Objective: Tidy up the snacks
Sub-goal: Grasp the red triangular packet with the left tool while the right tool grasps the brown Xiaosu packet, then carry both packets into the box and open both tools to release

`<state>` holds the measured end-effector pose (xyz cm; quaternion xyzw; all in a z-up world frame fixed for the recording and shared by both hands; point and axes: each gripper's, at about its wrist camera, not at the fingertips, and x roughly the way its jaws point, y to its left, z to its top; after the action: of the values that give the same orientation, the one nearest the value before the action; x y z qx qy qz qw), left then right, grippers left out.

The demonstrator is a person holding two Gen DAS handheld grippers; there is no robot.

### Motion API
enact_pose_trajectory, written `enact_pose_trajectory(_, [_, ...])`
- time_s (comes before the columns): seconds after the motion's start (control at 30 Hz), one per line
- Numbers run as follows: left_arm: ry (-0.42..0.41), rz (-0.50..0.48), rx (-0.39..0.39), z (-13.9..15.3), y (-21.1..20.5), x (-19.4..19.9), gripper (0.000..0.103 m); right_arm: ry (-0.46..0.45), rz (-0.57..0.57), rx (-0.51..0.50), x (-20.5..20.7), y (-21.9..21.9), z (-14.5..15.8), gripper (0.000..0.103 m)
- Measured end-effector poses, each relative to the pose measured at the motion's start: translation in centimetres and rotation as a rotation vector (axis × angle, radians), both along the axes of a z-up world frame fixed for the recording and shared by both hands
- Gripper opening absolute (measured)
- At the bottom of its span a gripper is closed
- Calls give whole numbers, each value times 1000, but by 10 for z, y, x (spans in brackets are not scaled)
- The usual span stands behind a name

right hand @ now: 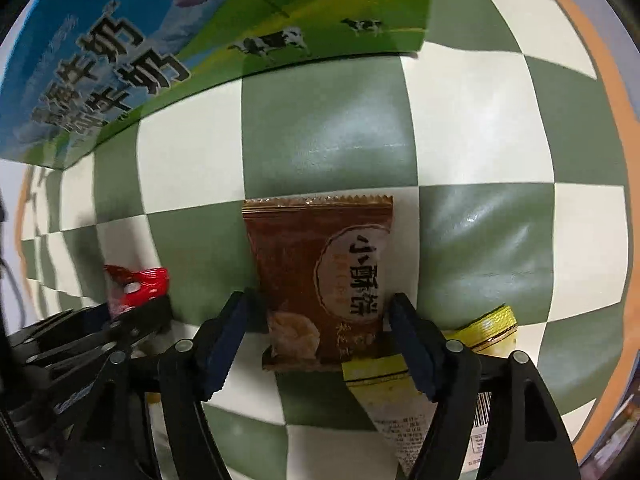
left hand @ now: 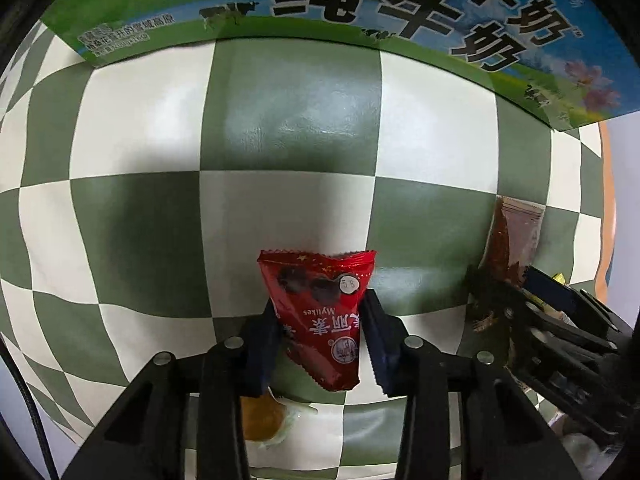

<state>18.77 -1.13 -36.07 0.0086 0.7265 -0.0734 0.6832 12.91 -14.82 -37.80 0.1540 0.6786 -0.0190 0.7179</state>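
Observation:
My left gripper (left hand: pixel 320 320) is shut on a red snack packet (left hand: pixel 320 312), held above the green and white checked tablecloth (left hand: pixel 292 120). My right gripper (right hand: pixel 320 320) is shut on a brown snack packet (right hand: pixel 320 272). The brown packet (left hand: pixel 516 240) and the right gripper (left hand: pixel 560 328) show at the right of the left wrist view. The red packet (right hand: pixel 138 284) and the left gripper (right hand: pixel 100 332) show at the left of the right wrist view. A blue and green milk carton box (left hand: pixel 400 8) stands ahead; it also shows in the right wrist view (right hand: pixel 160 40).
A yellow-green snack packet (right hand: pixel 400 392) lies on the cloth under my right gripper. A clear-wrapped yellow pastry (left hand: pixel 264 420) lies under my left gripper. The table's orange edge (right hand: pixel 600 80) runs along the right.

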Motion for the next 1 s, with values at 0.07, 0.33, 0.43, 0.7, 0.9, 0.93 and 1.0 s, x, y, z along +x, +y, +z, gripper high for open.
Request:
enact_pose_trajectory(0.07, [-4,5,-7,5,3,-5,34,-23,-12,-18,-5,3,3,60])
enact_pose_trajectory(0.33, [-49,54,-65,42,25,-13,34,-105,-19,94,-18,18,38,60])
enact_pose_trajectory(0.43, [-79,76,-118,70,33,-14,34,-158,-13,152,-21,22,65,60])
enact_pose_trajectory(0.7, [-221,96,-265,167,46,26,34,-317,-16,242,9,37,158,60])
enact_pose_trajectory(0.9, [-289,76,-280,205,26,79,34,-407,-24,207,44,18,207,60])
enact_pose_trajectory(0.93, [-293,77,-272,204,22,90,34,-416,-28,196,53,14,210,60])
enact_pose_trajectory(1.0, [-277,81,-265,197,13,112,34,-417,-27,167,74,5,207,60])
